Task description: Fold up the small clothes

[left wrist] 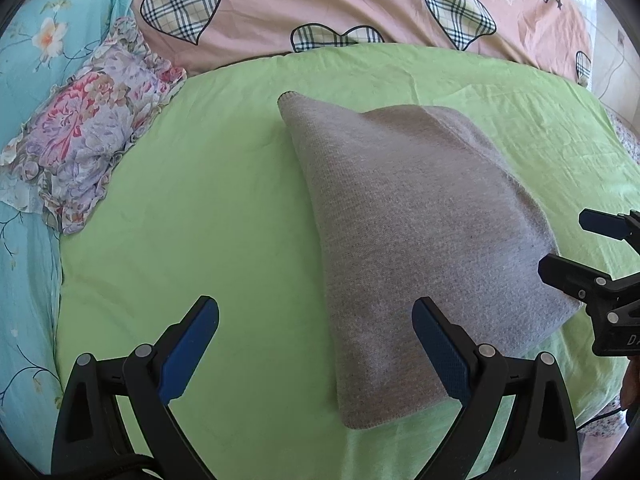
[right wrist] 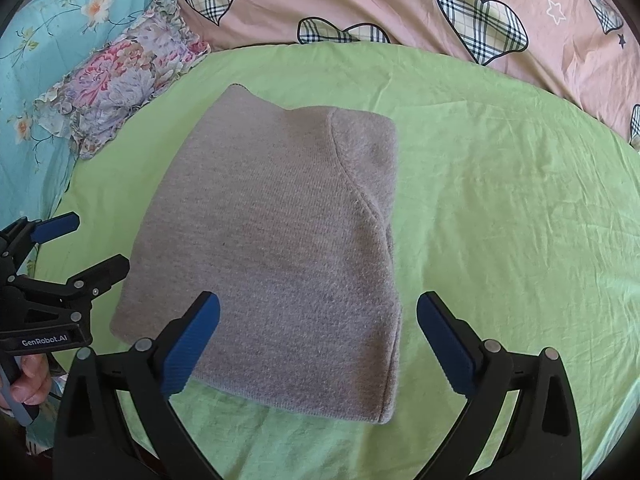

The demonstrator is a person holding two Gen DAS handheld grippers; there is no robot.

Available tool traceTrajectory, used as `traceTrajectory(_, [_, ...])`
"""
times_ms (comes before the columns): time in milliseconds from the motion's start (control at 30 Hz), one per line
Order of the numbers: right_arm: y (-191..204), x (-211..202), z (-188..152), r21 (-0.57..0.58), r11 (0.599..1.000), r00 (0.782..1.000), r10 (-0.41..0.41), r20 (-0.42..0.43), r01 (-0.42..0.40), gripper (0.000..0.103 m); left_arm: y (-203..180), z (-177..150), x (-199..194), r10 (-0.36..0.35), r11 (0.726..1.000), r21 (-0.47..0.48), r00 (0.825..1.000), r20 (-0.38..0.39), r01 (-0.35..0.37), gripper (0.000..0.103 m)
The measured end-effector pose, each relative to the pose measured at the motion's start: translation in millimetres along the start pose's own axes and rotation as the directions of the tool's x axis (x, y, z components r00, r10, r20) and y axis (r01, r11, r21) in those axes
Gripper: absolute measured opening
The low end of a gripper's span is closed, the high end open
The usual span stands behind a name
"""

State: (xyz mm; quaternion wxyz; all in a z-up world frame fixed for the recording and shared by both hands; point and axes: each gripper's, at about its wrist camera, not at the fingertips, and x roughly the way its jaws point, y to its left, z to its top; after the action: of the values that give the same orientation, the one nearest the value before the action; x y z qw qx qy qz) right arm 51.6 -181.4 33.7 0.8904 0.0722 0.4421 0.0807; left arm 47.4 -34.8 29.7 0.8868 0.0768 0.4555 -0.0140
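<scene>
A grey knit garment (left wrist: pixel 420 240) lies folded into a compact rectangle on the green sheet (left wrist: pixel 200 200); it also shows in the right wrist view (right wrist: pixel 276 240). My left gripper (left wrist: pixel 316 320) is open and empty, hovering above the garment's near left edge; it also shows at the left edge of the right wrist view (right wrist: pixel 92 240). My right gripper (right wrist: pixel 318 316) is open and empty above the garment's near edge; it also shows at the right edge of the left wrist view (left wrist: pixel 568 244). Neither touches the cloth.
A floral ruffled cloth (left wrist: pixel 88 132) lies at the left on a turquoise flowered sheet (left wrist: pixel 24 280). A pink quilt with plaid hearts (left wrist: pixel 320 4) lies bunched along the back. The green sheet (right wrist: pixel 500 220) spreads to the right of the garment.
</scene>
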Motion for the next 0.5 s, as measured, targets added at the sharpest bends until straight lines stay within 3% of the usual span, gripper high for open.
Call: traceTrajectory(500, [-6.0, -2.3, 2.1, 0.033, 0.999, 1.000, 0.022, 0.011, -0.023, 0.099, -0.9, 2.5, 1.7, 0.005, 1.000, 0.024, 1.000, -0.001, -0.005, 0.098])
